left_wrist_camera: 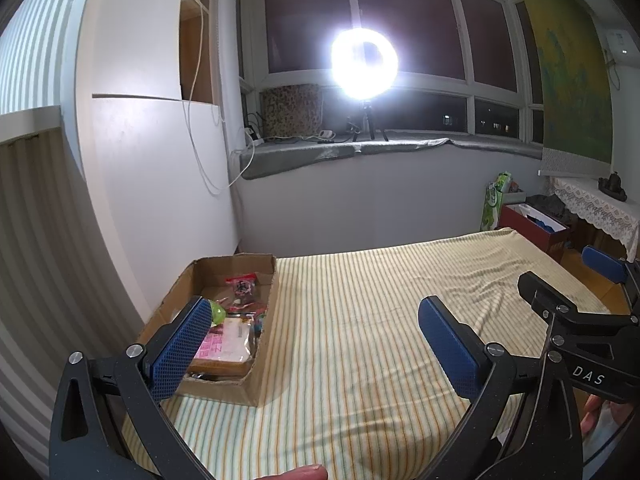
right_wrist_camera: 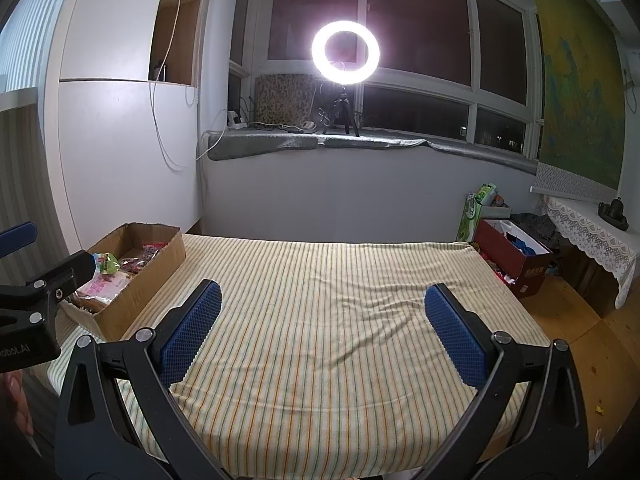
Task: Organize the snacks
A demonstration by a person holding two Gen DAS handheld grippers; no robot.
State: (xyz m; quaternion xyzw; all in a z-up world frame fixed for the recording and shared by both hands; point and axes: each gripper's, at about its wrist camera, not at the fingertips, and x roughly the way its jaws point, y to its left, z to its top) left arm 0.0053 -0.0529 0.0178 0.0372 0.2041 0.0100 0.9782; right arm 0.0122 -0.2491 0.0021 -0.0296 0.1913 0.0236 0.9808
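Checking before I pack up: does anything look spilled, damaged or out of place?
Nothing spilled: the snack packets all lie inside the brown cardboard box. Its near wall is ragged and torn. The striped yellow bedsheet holds only wrinkles.

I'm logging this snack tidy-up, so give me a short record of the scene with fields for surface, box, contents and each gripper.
surface: striped cloth, no loose snacks visible on it
box: open cardboard box at the cloth's far-left corner
contents: pink packet, red packet, green packet, others unclear
left gripper: open, empty, next to the box
right gripper: open, empty, over the cloth
background: lit ring light on the windowsill
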